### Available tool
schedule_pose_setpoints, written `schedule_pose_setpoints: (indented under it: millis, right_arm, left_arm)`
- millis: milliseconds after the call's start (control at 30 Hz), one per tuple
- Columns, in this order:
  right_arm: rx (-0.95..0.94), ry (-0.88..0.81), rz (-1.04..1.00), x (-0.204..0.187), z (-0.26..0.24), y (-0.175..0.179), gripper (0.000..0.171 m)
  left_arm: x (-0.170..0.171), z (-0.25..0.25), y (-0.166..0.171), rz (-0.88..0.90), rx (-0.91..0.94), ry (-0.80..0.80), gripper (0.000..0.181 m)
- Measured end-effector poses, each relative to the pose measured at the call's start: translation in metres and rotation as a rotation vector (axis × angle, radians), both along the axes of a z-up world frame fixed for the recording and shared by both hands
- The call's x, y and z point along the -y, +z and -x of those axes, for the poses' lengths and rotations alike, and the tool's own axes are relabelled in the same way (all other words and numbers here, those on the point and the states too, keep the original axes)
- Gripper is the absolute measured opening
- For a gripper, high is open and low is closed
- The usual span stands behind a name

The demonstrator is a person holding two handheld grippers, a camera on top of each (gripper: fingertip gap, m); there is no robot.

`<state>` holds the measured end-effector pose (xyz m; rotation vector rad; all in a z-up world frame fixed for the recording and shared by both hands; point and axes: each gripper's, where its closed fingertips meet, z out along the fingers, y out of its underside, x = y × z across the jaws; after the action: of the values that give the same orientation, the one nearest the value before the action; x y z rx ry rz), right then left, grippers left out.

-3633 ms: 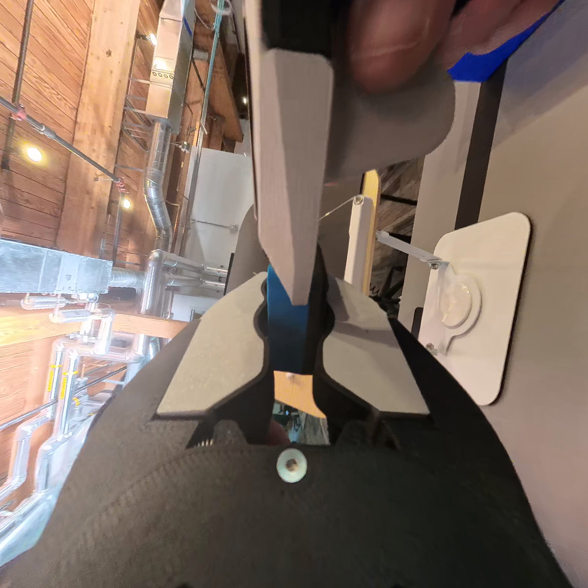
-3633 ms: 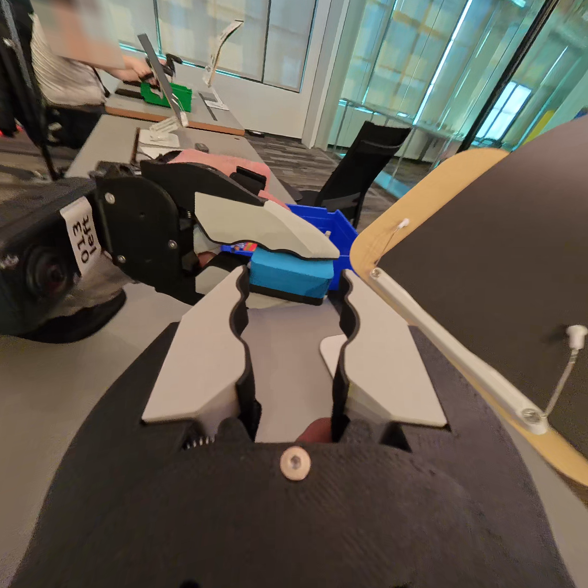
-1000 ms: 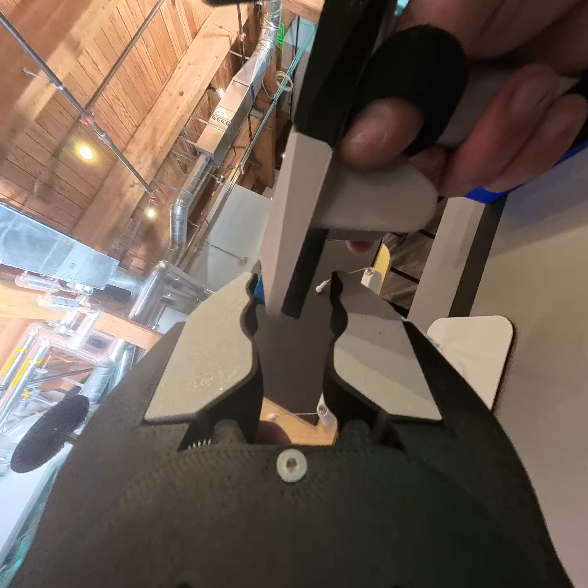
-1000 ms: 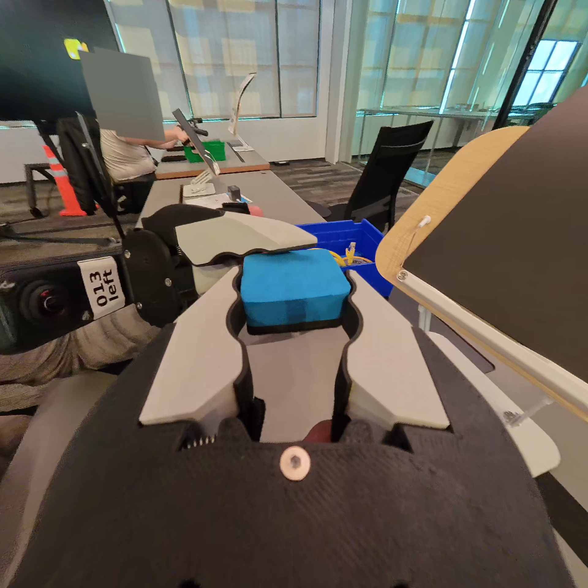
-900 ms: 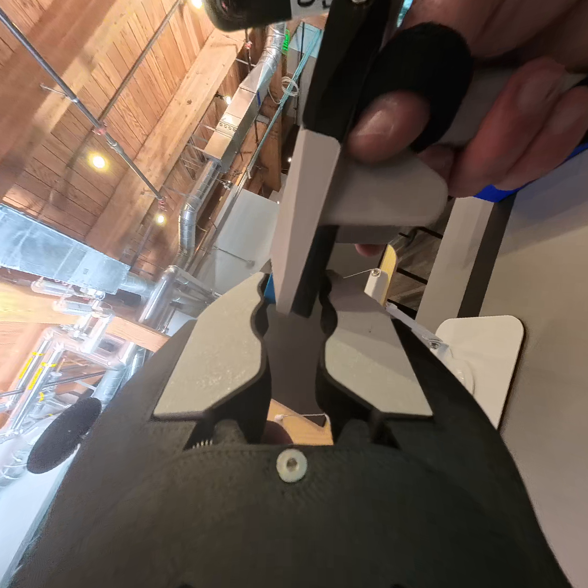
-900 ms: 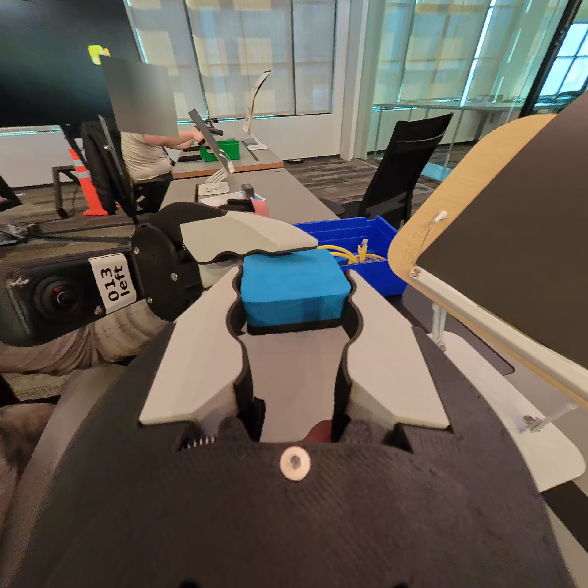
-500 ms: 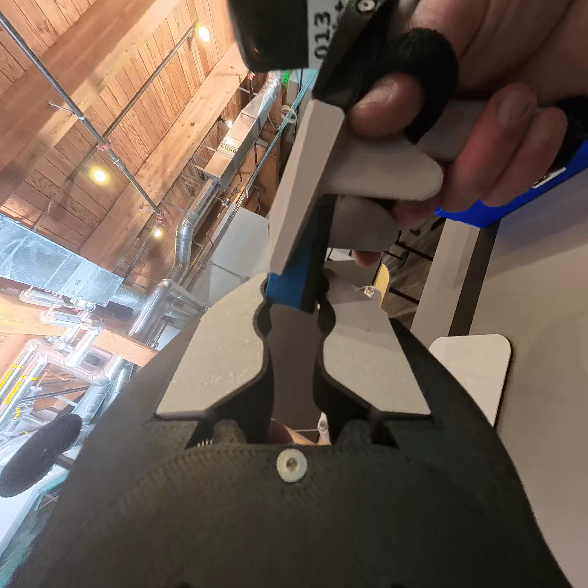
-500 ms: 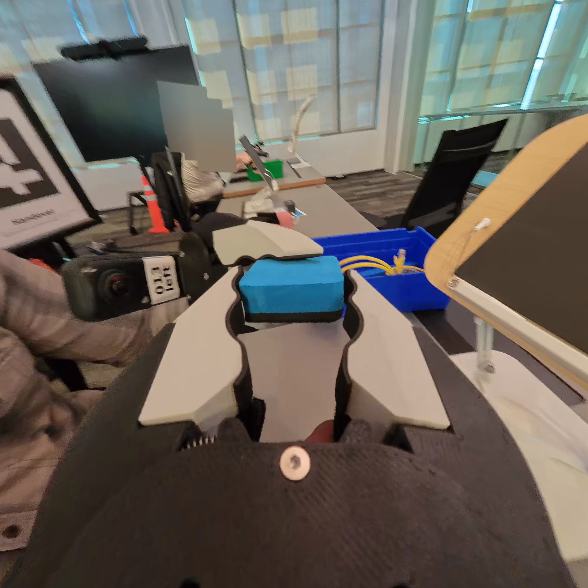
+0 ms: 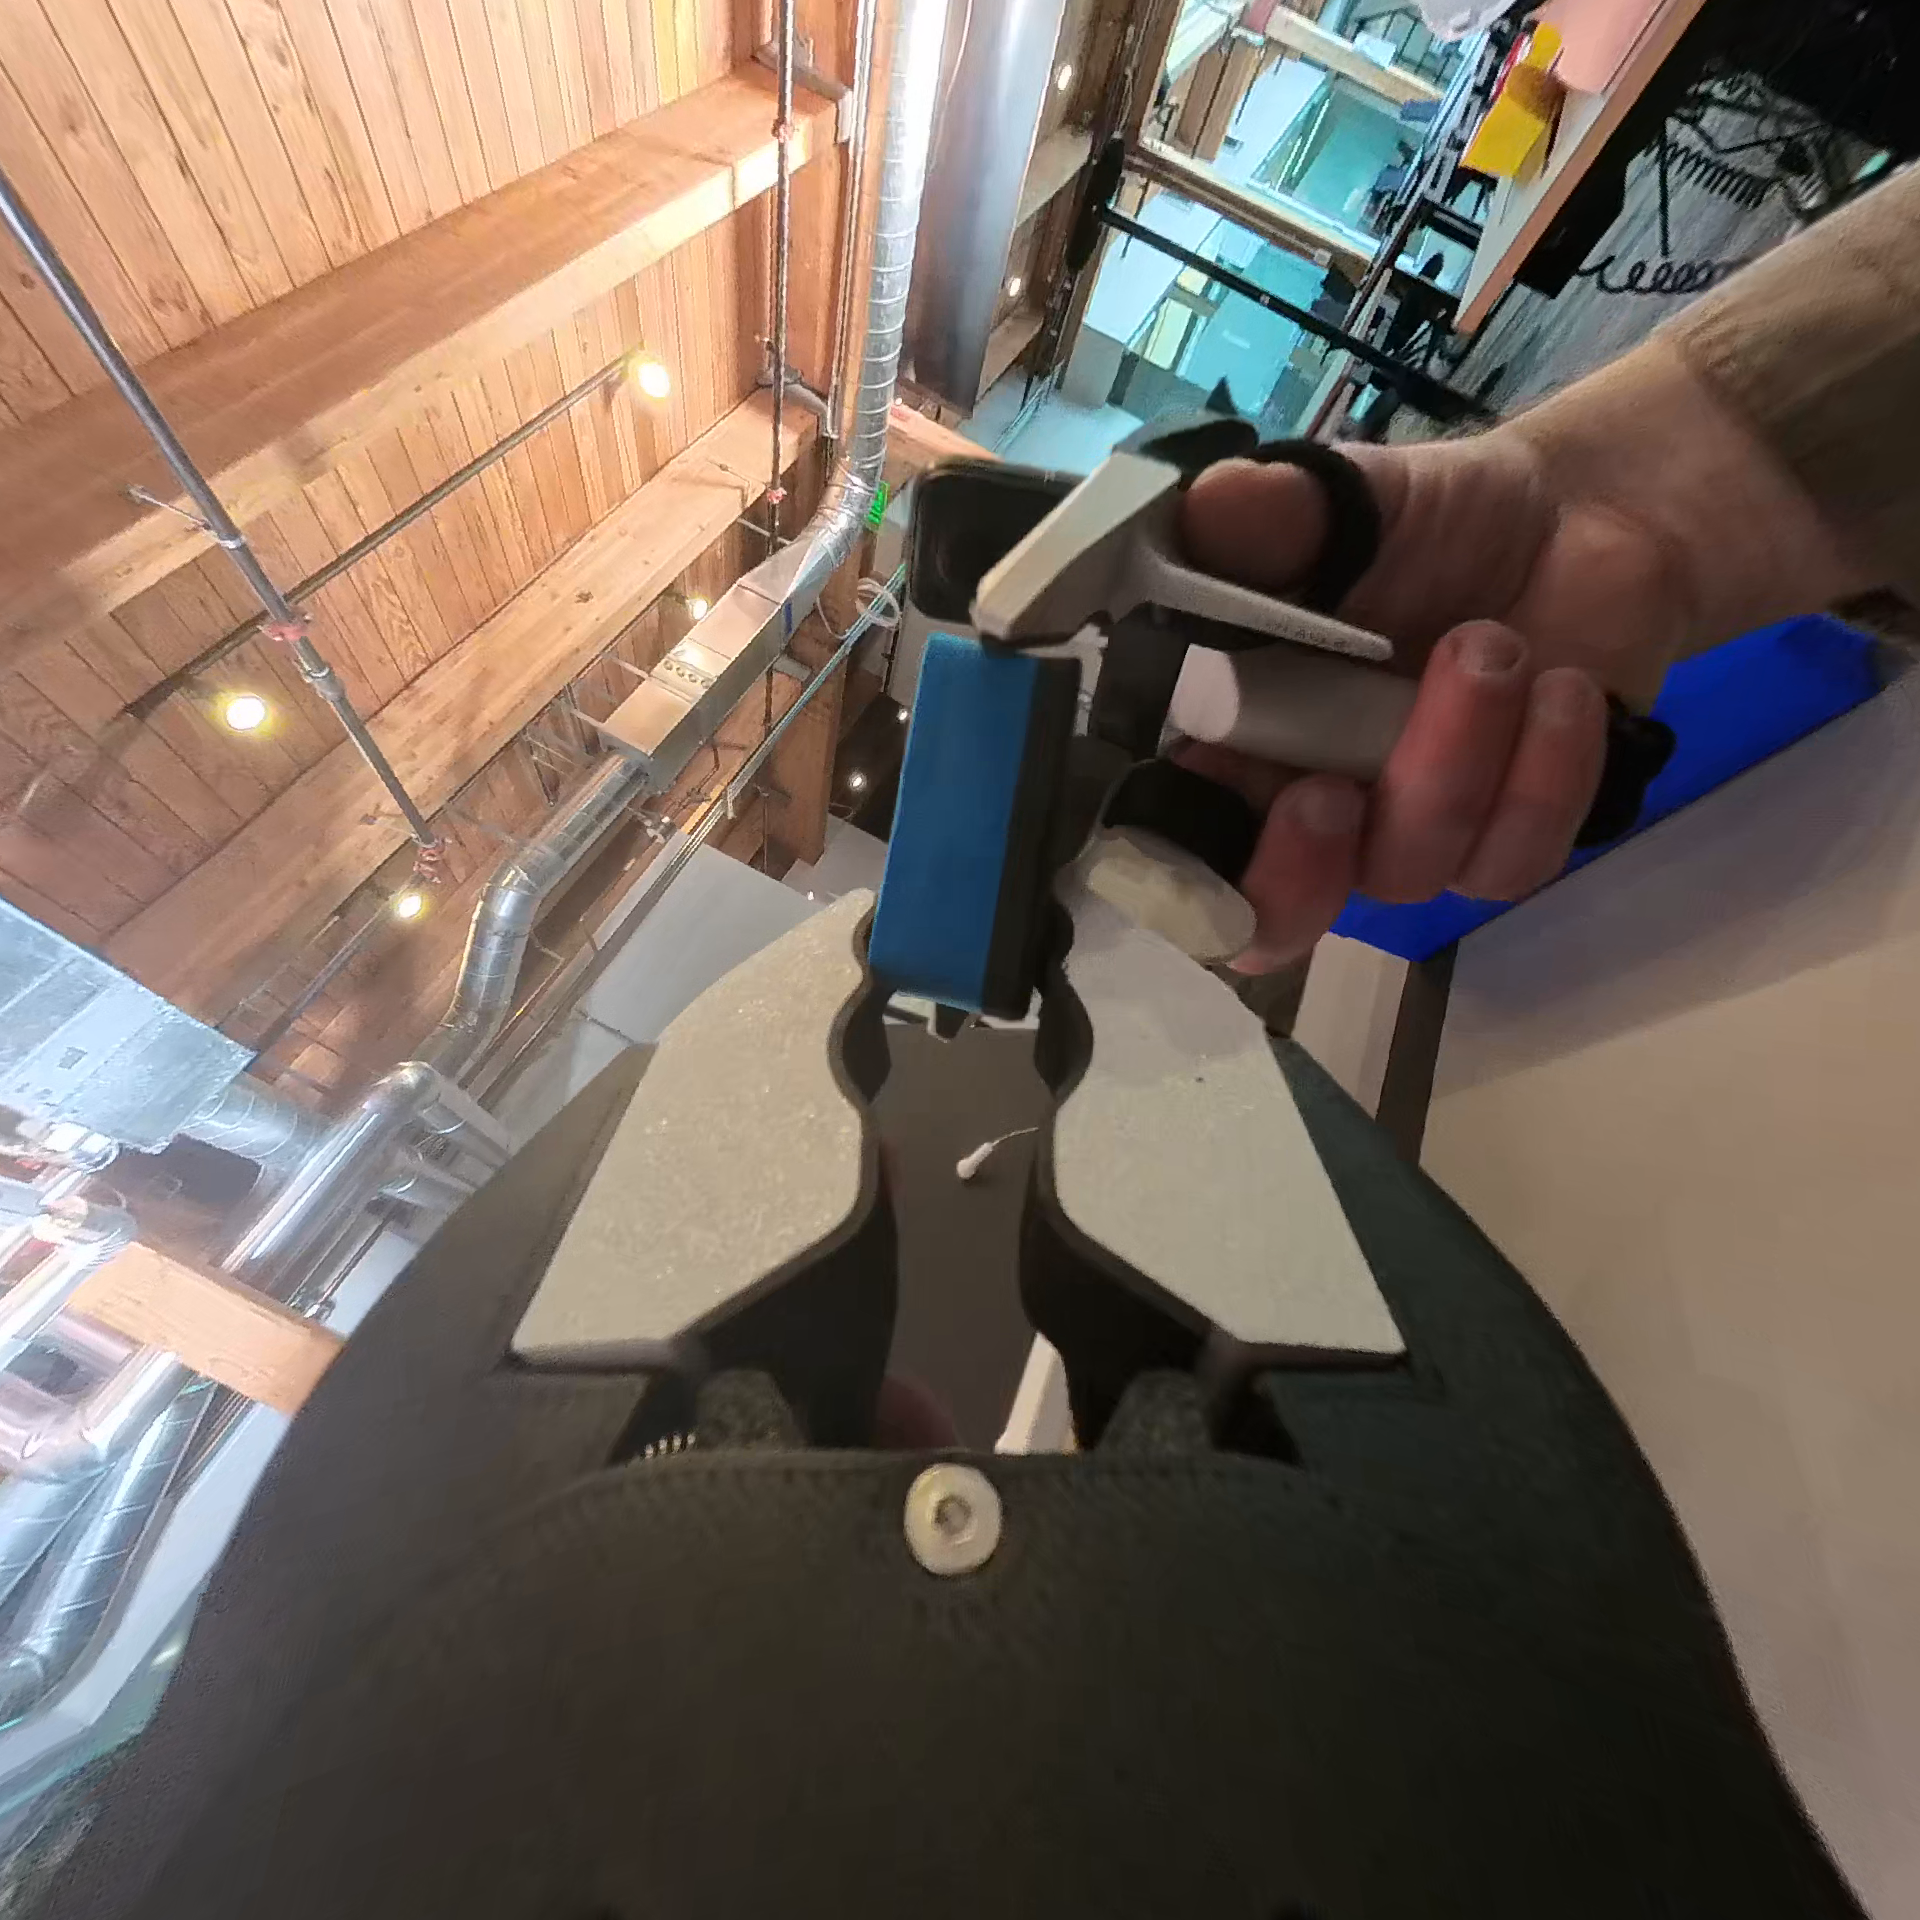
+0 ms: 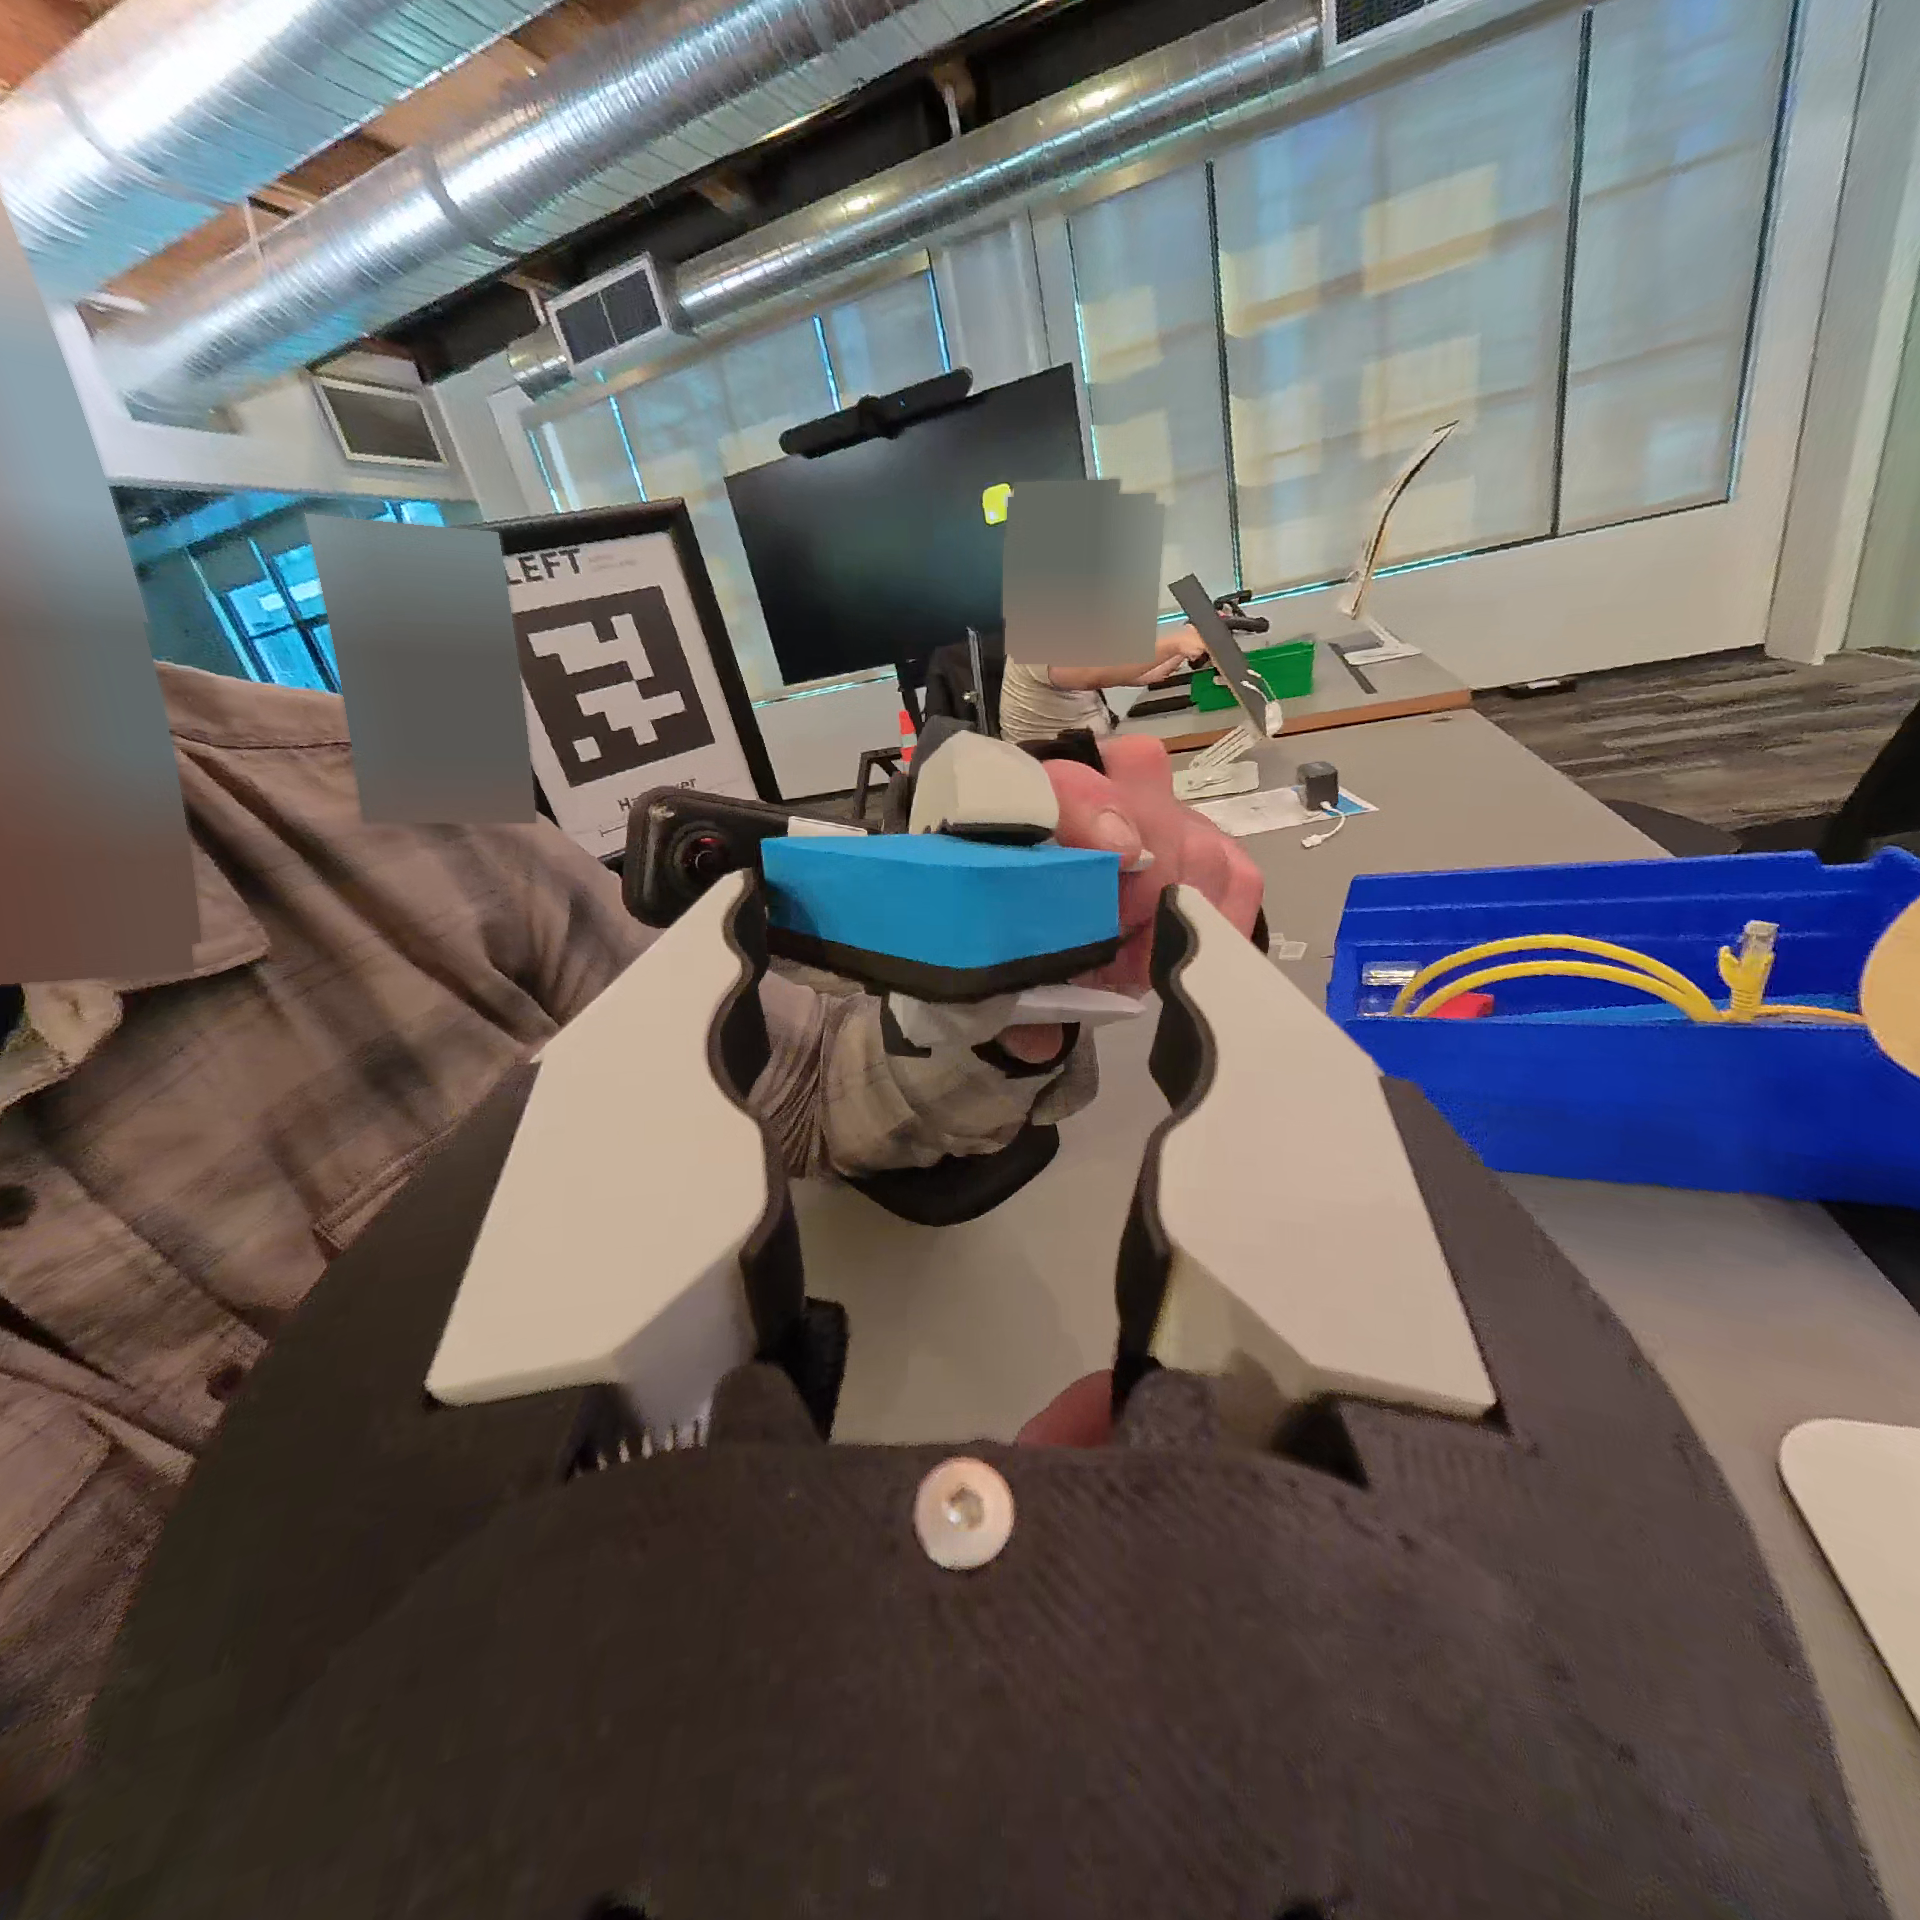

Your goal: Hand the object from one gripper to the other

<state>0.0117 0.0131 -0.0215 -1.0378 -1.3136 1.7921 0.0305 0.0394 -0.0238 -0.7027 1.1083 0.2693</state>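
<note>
While the left gripper (image 9: 956, 961) clamps the blue-and-black foam block (image 10: 940, 914) (frame centre), the released right gripper (image 10: 956, 930) should withdraw straight, avoiding snags.

Both wrist cameras face each other closely, sharing the blue block (image 9: 961, 831) (image 10: 940, 899)

This is an open-plan office or lab workspace in a converted industrial building. Long grey tabletops (image 10: 1455, 790) run toward a wall of tall windows (image 10: 1403, 343), with a large dark screen (image 10: 894, 530) on a stand and a person (image 10: 1049, 686) seated at work. Overhead are a wooden plank ceiling (image 9: 312, 260) and bare silver ducts (image 10: 727, 135).
</note>
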Motion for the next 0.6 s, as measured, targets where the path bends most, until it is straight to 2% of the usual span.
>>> schedule_pose_setpoints:
  millis: [367,433,533,600]
  right_arm:
    - [-0.067,0.196,0.064,0.017,-0.01,-0.002,0.06]
    - [-0.067,0.246,0.074,0.022,-0.011,-0.005,0.061]
    - [-0.067,0.298,0.062,0.033,-0.011,-0.008,0.073]
    - [-0.087,0.36,0.032,0.045,-0.017,-0.007,0.066]
  left_arm:
    - [0.017,-0.009,-0.004,-0.029,-0.037,-0.1,0.024]
    - [0.022,-0.012,-0.006,-0.037,-0.063,-0.117,0.024]
    - [0.032,-0.019,-0.008,-0.031,-0.089,-0.164,0.024]
    - [0.039,-0.024,-0.009,-0.021,-0.114,-0.188,0.024]
